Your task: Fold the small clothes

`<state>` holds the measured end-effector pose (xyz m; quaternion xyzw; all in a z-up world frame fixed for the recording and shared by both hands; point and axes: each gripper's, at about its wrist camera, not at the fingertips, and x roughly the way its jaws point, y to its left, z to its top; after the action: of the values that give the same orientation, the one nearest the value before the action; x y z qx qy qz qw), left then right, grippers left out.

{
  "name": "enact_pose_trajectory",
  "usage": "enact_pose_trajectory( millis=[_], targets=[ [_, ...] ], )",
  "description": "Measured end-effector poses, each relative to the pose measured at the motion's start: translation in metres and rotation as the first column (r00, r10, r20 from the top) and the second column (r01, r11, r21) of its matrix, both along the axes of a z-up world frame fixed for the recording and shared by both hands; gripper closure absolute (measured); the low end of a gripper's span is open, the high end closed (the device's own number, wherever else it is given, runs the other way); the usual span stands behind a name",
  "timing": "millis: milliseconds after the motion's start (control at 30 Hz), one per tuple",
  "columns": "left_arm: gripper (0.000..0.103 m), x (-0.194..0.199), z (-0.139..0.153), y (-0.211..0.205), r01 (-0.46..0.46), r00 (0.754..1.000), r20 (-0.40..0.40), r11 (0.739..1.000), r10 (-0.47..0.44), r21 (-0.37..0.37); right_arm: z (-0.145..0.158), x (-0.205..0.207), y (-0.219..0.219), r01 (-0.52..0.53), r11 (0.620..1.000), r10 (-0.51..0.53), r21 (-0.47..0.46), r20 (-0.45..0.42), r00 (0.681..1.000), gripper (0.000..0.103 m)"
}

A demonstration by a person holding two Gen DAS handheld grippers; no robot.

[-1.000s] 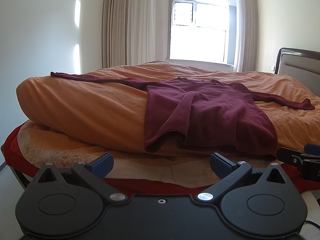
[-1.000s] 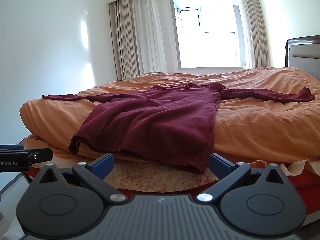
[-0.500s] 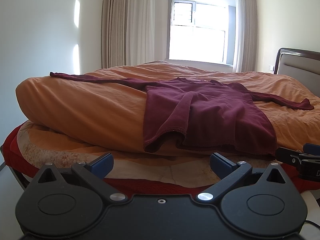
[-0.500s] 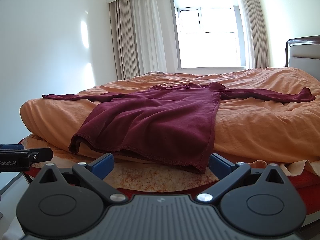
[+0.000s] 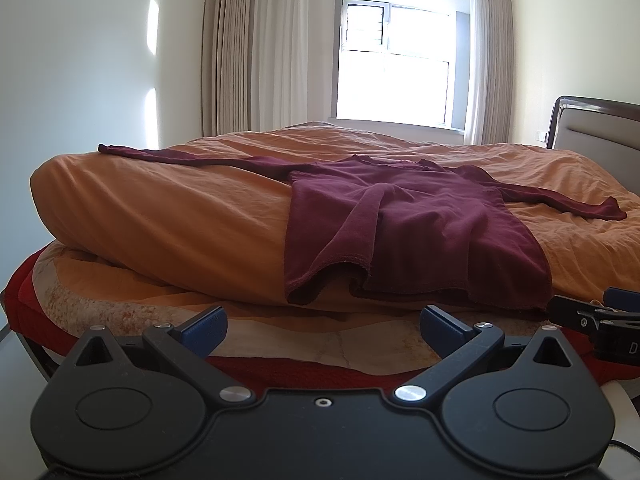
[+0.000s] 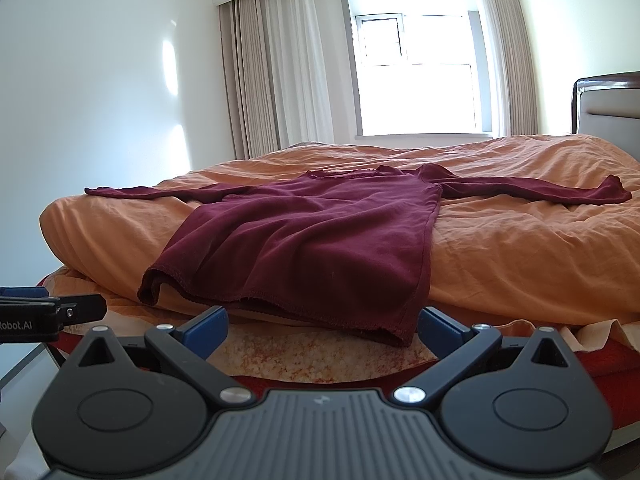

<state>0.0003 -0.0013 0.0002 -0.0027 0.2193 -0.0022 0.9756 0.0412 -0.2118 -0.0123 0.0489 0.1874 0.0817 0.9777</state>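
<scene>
A maroon long-sleeved shirt (image 5: 420,232) lies spread flat on the orange duvet (image 5: 168,216), sleeves stretched out to both sides, hem hanging over the near bed edge. It also shows in the right wrist view (image 6: 312,248). My left gripper (image 5: 322,326) is open and empty, held just short of the bed edge, below the hem. My right gripper (image 6: 322,326) is open and empty, just in front of the hem's right corner. Each gripper shows at the edge of the other's view: the right one (image 5: 596,320), the left one (image 6: 52,316).
The bed has a red blanket (image 5: 24,296) and a patterned sheet (image 6: 320,356) under the duvet. A dark headboard (image 5: 600,128) stands at the right. A window (image 5: 396,76) with curtains is behind the bed. A white wall is at the left.
</scene>
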Motion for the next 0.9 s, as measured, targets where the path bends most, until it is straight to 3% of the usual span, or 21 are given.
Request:
enact_pose_trajectory(
  millis=[900],
  targets=[
    [0.001,-0.003,0.0015,-0.0009,0.002,1.0,0.003,1.0,-0.002,-0.001,0.0003,0.0001,0.0005,-0.001,1.0,0.001,-0.001,-0.001,1.0,0.0]
  ],
)
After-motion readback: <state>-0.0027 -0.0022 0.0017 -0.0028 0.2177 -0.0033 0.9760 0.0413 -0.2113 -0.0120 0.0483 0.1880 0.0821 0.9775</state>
